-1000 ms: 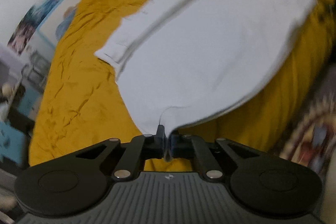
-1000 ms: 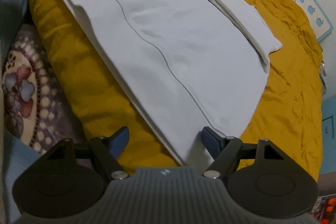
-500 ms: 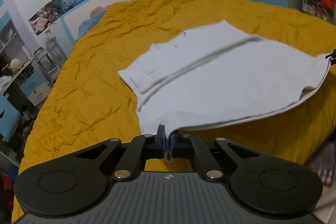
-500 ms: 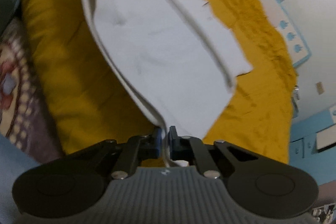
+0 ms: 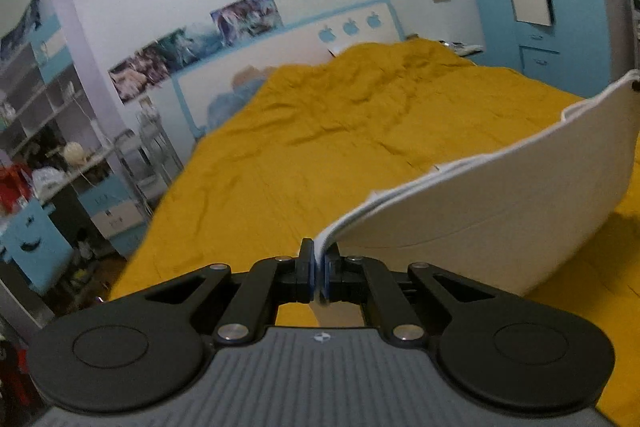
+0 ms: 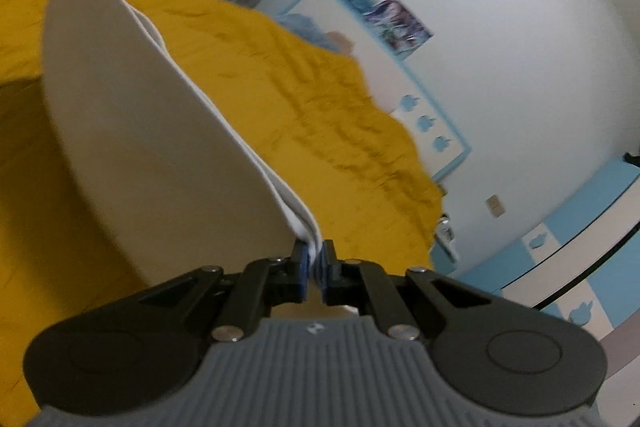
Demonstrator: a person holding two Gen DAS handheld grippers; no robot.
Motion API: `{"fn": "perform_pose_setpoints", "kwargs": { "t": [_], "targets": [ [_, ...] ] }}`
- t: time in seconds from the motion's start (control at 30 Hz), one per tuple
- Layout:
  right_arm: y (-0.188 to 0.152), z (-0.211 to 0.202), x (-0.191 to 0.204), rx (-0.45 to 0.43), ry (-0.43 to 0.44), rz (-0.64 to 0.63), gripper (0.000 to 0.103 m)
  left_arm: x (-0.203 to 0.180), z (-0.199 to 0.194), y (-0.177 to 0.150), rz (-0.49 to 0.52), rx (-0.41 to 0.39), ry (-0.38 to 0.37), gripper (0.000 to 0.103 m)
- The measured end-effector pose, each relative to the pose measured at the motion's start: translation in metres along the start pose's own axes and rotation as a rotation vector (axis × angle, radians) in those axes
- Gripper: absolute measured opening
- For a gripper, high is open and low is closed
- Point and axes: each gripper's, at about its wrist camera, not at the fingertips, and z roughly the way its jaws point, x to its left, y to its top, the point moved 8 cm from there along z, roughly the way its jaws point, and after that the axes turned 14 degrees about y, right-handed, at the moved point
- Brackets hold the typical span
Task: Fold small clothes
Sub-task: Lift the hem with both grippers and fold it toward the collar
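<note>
Both grippers were clamped on the white garment (image 5: pixel 500 211): left gripper (image 5: pixel 319 277) pinched one edge, right gripper (image 6: pixel 315 273) pinched the other, jaws closed tight on cloth. Garment hung stretched between them above the yellow bedspread (image 5: pixel 320 131), sagging in the middle.

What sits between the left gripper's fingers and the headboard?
In the left wrist view, bare yellow bedspread runs from the left gripper, shut on the white garment, to the headboard.

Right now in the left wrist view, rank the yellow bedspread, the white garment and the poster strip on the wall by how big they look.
1. Yellow bedspread
2. White garment, though nearness to the camera inflates it
3. Poster strip
</note>
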Motion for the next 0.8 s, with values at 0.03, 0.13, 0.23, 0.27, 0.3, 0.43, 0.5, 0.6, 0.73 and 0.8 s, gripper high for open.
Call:
{"fn": "perform_pose_setpoints", "kwargs": {
  "t": [0.03, 0.13, 0.23, 0.27, 0.3, 0.43, 0.5, 0.6, 0.73, 0.8],
  "targets": [
    [0.011, 0.009, -0.011, -0.011, -0.014, 0.009, 0.0, 0.0, 0.01, 0.007, 0.001, -0.006, 0.011, 0.004],
    [0.035, 0.04, -0.039, -0.032, -0.044, 0.023, 0.0, -0.001, 0.046, 0.026, 0.003, -0.014, 0.041, 0.004],
    [0.056, 0.085, -0.065, -0.03, -0.067, 0.023, 0.0, -0.007, 0.086, 0.039, -0.009, 0.004, 0.054, 0.004],
    [0.062, 0.103, -0.073, -0.029, -0.07, 0.026, 0.0, -0.009, 0.1, 0.042, -0.014, 0.014, 0.056, 0.004],
    [0.066, 0.12, -0.081, -0.027, -0.068, 0.031, 0.0, -0.01, 0.111, 0.042, -0.019, 0.026, 0.056, 0.004],
    [0.073, 0.193, -0.1, -0.004, -0.038, 0.062, 0.0, -0.025, 0.17, 0.034, -0.024, 0.084, 0.028, 0.004],
    [0.069, 0.23, -0.103, 0.014, -0.015, 0.09, 0.0, -0.036, 0.199, 0.022, -0.016, 0.11, 0.012, 0.004],
    [0.054, 0.289, -0.103, 0.047, 0.036, 0.148, 0.0, -0.055, 0.237, 0.002, -0.009, 0.16, 0.0, 0.005],
    [0.029, 0.357, -0.088, 0.101, 0.078, 0.18, 0.0, -0.071, 0.275, -0.023, -0.015, 0.21, -0.009, 0.005],
    [0.02, 0.387, -0.082, 0.122, 0.091, 0.194, 0.0, -0.077, 0.289, -0.033, -0.026, 0.233, -0.01, 0.007]
  ]
}}
